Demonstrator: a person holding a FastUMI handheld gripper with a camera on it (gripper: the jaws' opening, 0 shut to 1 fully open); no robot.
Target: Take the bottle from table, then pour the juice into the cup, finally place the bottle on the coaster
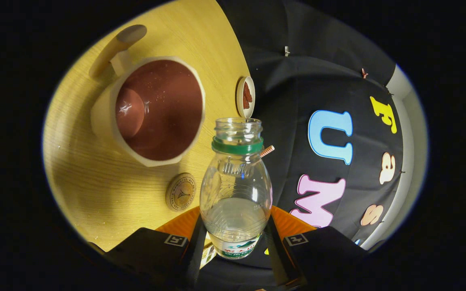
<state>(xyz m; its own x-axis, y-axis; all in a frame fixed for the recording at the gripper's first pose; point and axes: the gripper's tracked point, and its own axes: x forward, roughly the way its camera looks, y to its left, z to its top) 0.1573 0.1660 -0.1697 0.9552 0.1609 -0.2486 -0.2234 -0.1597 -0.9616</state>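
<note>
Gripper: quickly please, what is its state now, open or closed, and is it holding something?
Gripper: closed on the bottle, one finger pressing each side of its lower body; the bottle is uncapped.

The camera rides on the gripper [233,238], looking forward along its jaws, which close on the bottle [235,190] very near the lens. It is rolled sideways and held above the surface [95,190], looking down into the cup [156,111], with the booth wall beyond.
</note>
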